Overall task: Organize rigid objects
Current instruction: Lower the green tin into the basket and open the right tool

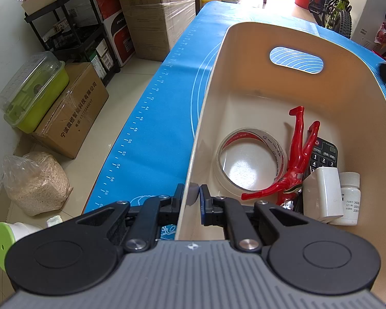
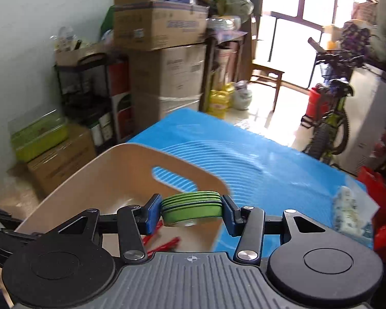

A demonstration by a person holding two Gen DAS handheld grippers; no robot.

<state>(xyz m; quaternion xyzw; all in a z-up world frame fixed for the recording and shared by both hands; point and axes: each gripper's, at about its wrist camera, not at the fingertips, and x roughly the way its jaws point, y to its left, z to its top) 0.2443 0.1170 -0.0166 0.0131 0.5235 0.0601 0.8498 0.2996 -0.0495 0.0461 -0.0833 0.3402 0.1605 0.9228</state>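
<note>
The right hand-held gripper [image 2: 191, 212] clamps the green disc [image 2: 191, 209] flat between its pads, above the beige bin's [image 2: 121, 170] near right rim. The bin opening lies ahead and left. The left hand-held gripper [image 1: 191, 193] pinches the bin wall.

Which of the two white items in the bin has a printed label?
The round white plastic bottle with a screw cap, farthest right; the white rectangular block beside it is plain.

Bright window glare, fisheye-bent edges, right view motion-blurred — left sharp
</note>
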